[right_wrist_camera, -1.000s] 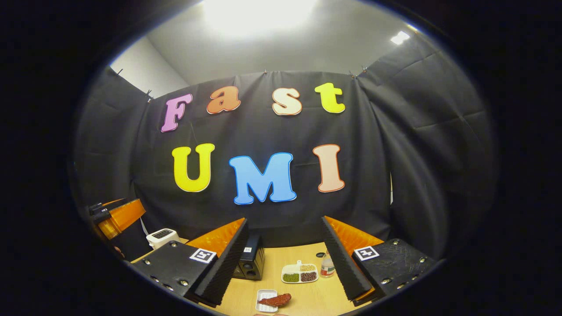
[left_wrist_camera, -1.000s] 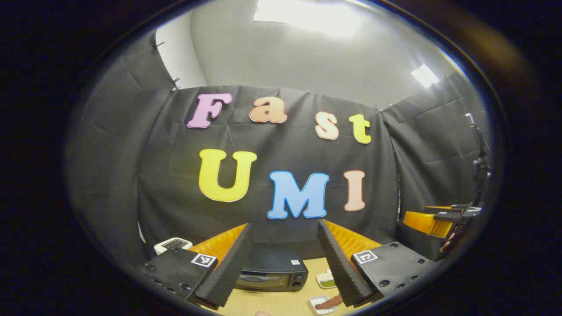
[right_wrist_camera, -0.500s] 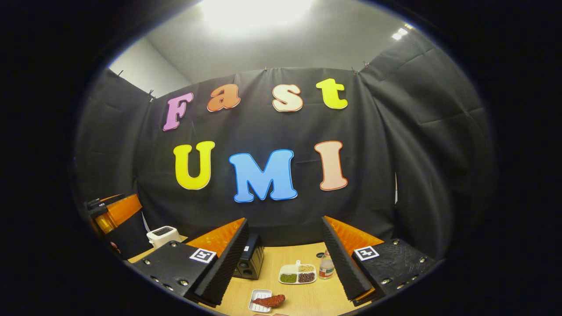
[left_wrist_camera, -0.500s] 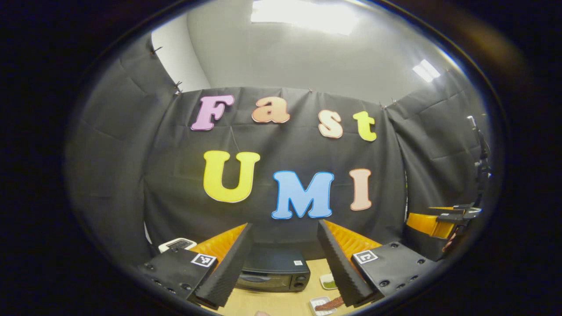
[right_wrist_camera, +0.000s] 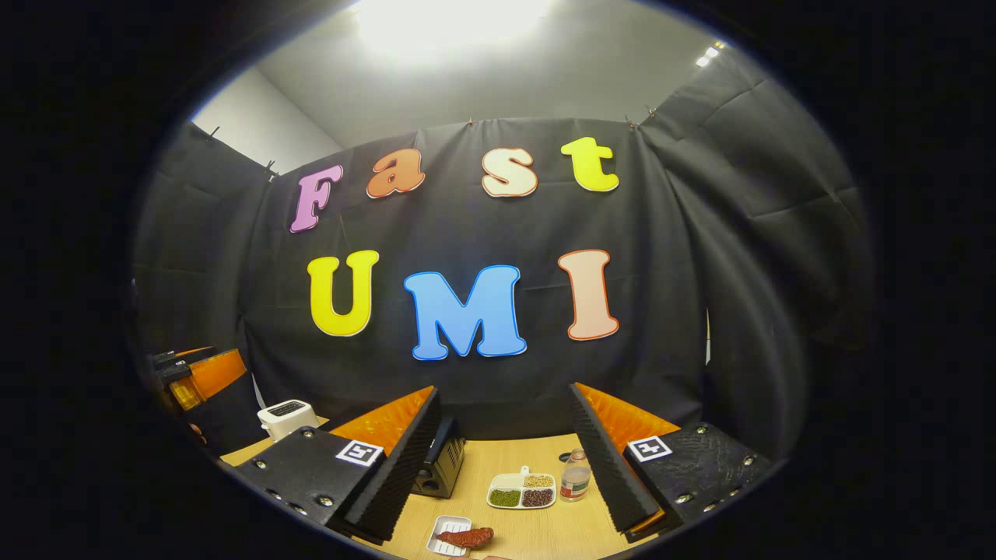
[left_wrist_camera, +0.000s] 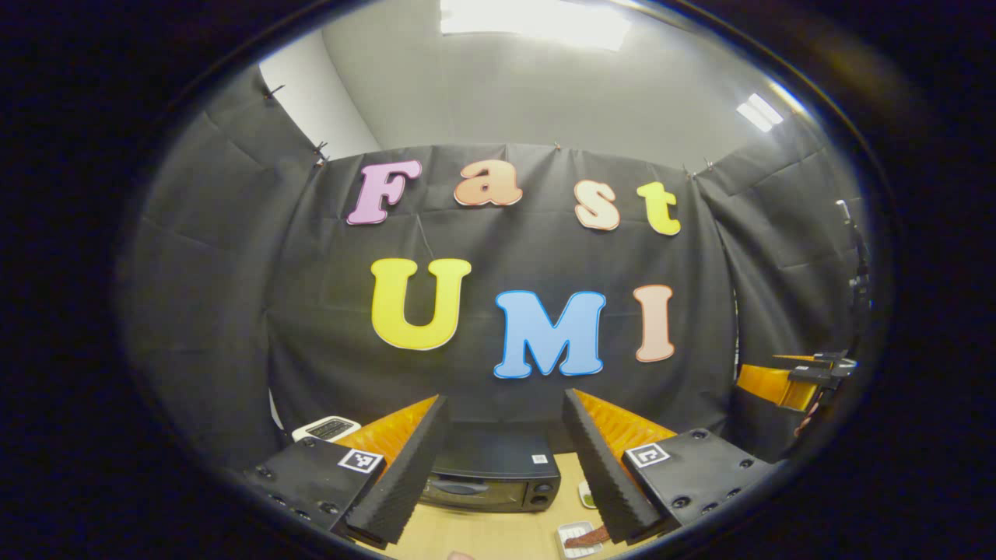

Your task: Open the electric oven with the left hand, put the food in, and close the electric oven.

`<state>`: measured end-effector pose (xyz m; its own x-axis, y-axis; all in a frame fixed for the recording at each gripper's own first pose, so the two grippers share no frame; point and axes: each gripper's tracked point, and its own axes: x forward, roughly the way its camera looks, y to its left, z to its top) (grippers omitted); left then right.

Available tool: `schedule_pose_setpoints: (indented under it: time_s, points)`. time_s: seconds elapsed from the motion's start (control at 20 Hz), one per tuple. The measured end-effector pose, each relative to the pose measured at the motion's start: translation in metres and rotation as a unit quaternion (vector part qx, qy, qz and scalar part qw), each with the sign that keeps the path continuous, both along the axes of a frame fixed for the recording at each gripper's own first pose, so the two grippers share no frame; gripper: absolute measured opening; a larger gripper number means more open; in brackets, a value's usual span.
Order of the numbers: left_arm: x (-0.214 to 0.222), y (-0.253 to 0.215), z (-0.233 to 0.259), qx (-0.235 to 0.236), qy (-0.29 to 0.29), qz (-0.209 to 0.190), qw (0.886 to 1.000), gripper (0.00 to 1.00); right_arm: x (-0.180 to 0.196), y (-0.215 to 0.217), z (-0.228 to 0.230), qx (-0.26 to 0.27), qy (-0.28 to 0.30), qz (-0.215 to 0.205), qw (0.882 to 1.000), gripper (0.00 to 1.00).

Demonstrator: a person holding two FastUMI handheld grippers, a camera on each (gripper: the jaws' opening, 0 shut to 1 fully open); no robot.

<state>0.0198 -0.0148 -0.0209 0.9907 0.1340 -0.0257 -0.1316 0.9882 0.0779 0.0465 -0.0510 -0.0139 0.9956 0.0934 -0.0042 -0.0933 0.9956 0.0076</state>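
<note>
A black electric oven (left_wrist_camera: 492, 476) stands with its door closed at the back of the wooden table (left_wrist_camera: 498, 535), straight ahead between my left gripper's fingers. My left gripper (left_wrist_camera: 504, 459) is open, high above the table with nothing in it. The food, a reddish-brown piece on a small white tray (right_wrist_camera: 453, 537), lies at the table's front; its tray (left_wrist_camera: 577, 539) also peeks beside my left gripper's right finger. My right gripper (right_wrist_camera: 506, 455) is open and empty, above the tray. The oven (right_wrist_camera: 438, 468) stands left of centre in the right gripper view, partly hidden by a finger.
A white toaster (right_wrist_camera: 286, 417) sits at the table's back left. A divided white dish of beans (right_wrist_camera: 521, 491) and a small bottle (right_wrist_camera: 575, 476) stand right of the oven. The other gripper (left_wrist_camera: 794, 381) shows at the right edge of the left gripper view.
Both views have drifted a little: the oven looks slightly larger and more central in the left gripper view, and the food tray has slid left in the right gripper view. Both grippers stay open.
</note>
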Motion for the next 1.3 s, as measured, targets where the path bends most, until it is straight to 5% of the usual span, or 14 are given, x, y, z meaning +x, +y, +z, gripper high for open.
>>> schedule_pose_setpoints:
  time_s: [0.2,0.4,0.7,0.8,1.3]
  points:
    - [0.017,0.012,-0.039,-0.001,0.044,0.000,0.999,1.00,0.013,0.007,-0.025,0.009,0.031,0.002,0.999,0.98]
    - [0.054,0.036,-0.095,-0.017,0.105,-0.014,0.994,1.00,0.023,0.008,-0.040,0.006,0.052,-0.039,0.998,0.98]
    - [0.114,0.080,-0.194,-0.056,0.204,0.000,0.977,0.92,0.028,0.008,-0.046,-0.005,0.060,-0.076,0.995,0.98]
    - [0.130,0.087,-0.226,-0.056,0.235,-0.002,0.970,1.00,0.030,0.003,-0.047,-0.007,0.061,-0.086,0.994,0.98]
    - [0.177,0.113,-0.323,-0.039,0.313,-0.002,0.949,1.00,0.040,-0.003,-0.054,-0.015,0.072,-0.110,0.991,0.98]
